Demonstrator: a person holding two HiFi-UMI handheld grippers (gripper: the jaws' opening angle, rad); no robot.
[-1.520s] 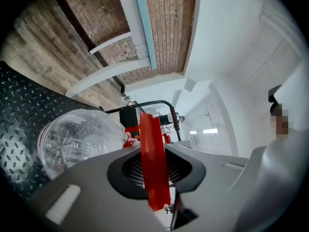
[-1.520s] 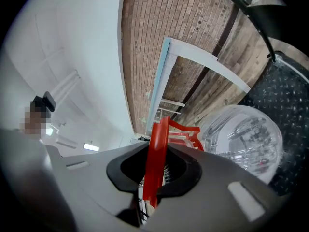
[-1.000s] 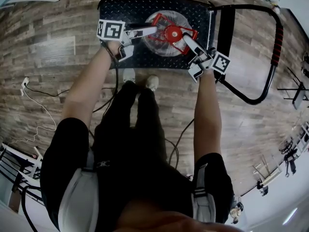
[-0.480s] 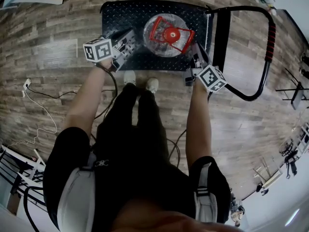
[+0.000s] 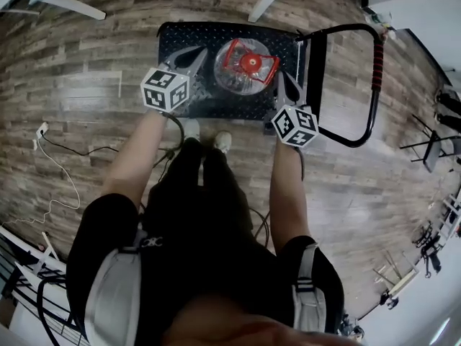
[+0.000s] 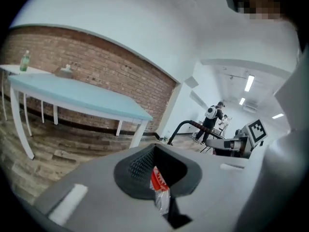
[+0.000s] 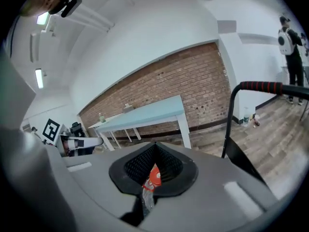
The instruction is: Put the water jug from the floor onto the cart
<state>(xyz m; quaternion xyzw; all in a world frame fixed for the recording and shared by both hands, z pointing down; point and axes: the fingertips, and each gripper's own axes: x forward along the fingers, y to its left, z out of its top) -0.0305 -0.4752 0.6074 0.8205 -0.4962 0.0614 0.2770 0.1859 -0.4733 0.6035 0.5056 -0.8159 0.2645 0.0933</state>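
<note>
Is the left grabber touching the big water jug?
Apart. In the head view, a strip of the black cart shows between the shut left gripper and the water jug, which stands on the cart.

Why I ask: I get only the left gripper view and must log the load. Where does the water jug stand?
Observer: The water jug stands upright on the deck of the black cart.
Operator: Is either gripper on it?
Observer: No. In the head view the left gripper and the right gripper are one on each side of it, both apart from it.
Operator: Are the right one's jaws shut?
Observer: Yes. The right gripper view shows them together, gripping nothing.
</note>
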